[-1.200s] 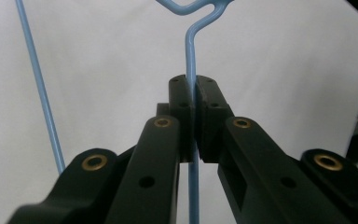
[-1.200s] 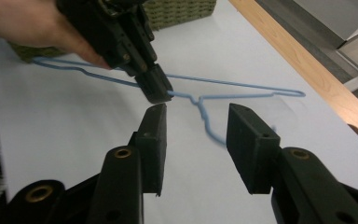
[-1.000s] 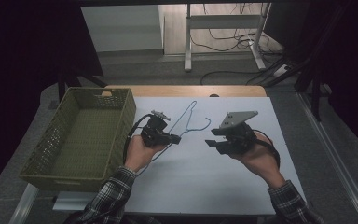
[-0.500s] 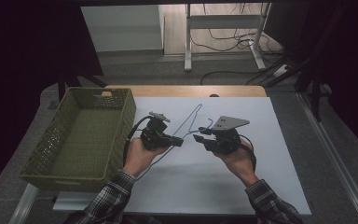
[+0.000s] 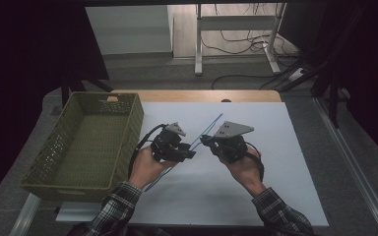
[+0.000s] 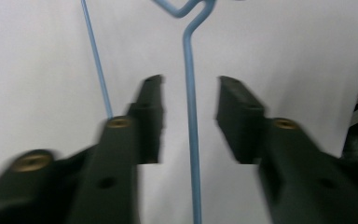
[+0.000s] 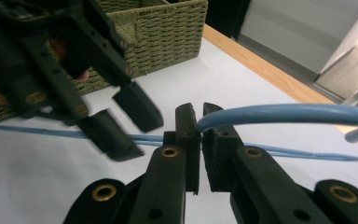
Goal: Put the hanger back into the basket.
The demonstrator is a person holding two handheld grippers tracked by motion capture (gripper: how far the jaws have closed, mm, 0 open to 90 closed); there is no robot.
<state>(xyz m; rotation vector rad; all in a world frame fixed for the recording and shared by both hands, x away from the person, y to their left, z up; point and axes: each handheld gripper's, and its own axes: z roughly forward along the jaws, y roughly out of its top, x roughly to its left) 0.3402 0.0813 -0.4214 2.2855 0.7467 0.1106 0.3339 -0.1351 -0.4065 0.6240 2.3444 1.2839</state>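
Your high view looks forward and down from above your side onto the white-covered table [image 5: 275, 147], taking in both hands. Your left gripper view sits close, looking along its jaws at the white surface and the thin blue wire hanger [image 6: 189, 116]. Your right gripper view looks low across the table toward the olive woven basket [image 7: 168, 32]; all three share that hanger.

No words, labels, brand marks, numbers or signs can be read anywhere in these views.
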